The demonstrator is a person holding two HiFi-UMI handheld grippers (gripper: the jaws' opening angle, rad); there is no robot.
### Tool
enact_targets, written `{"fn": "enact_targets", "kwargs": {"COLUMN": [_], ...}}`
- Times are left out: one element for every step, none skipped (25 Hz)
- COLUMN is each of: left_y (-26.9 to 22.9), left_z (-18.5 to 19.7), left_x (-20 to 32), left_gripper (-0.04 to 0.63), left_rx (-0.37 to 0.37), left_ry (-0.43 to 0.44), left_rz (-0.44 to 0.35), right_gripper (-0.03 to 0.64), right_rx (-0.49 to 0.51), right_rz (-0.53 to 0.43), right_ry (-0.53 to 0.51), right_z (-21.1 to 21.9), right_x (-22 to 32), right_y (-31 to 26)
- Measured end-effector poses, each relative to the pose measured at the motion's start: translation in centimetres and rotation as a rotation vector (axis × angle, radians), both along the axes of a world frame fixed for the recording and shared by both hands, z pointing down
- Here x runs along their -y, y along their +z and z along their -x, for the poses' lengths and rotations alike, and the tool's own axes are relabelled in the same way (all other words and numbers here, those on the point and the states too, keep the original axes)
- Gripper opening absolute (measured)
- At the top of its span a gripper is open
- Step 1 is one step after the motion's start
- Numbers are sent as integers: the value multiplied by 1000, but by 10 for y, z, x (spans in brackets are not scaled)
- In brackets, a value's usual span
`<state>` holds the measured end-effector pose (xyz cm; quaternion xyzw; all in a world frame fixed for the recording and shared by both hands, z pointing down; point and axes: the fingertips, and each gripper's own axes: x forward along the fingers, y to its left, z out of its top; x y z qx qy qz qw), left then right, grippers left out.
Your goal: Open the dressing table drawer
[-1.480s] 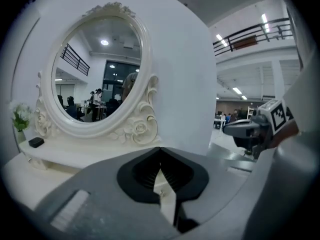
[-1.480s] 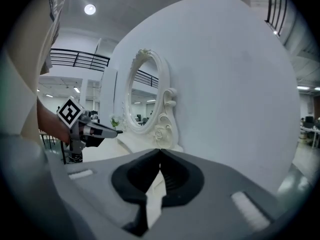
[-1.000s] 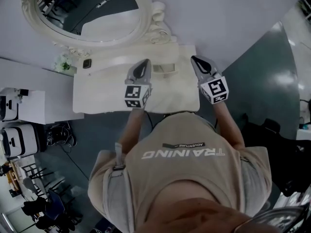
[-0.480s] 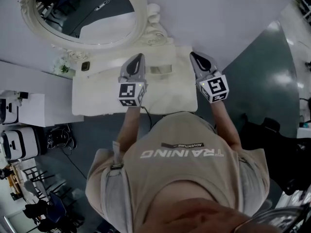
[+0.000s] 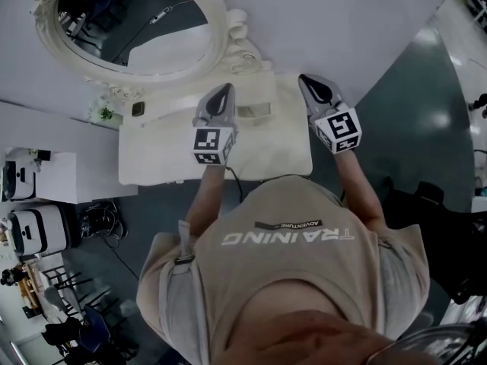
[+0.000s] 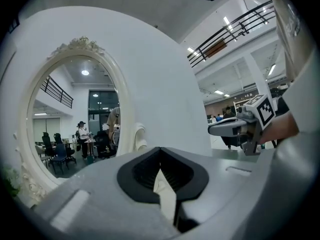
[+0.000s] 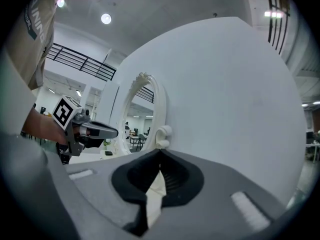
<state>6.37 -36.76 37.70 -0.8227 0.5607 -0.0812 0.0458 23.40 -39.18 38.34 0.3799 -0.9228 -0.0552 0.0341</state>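
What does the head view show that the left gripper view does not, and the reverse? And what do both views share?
Only the head view shows the whole table top, the person's shirt, the floor and the white machines at the left. Only the left gripper view shows the balcony railing and the ceiling lights of the hall. Both show the mirror, the left claw and the right claw, each shut and empty.
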Motion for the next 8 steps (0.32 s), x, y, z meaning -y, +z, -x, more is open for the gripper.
{"fn": "enact_targets", "kwargs": {"left_y": [0, 1, 3, 5, 8, 12, 16, 20], "left_z": [-1, -1, -1, 0, 0, 0, 1, 1], "left_x": [-1, -1, -1, -1, 0, 0, 1, 1], "left_gripper": [8, 8, 8, 8, 8, 8, 8, 8], "left_rx": [-5, -9, -11, -13, -17, -24, -31, -38], "left_ry": [-3, -7, -13, -20, -27, -33, -40, -46], "left_rz": [2, 5, 10, 16, 23, 31, 39, 47], "right_gripper": [3, 3, 3, 3, 3, 3, 3, 3], "right_rx": [-4, -8, -13, -19, -25, -31, -37, -44], "right_rz": [7, 14, 21, 25, 29, 30, 31, 32], "right_ry": [-6, -14, -20, -25, -27, -28, -29, -29], "right_z": [1, 2, 3, 4, 3, 2, 0, -2], "right_x": [-1, -2, -3, -3, -3, -3, -3, -3], "right_y": [3, 6, 9, 12, 15, 17, 20, 23]}}
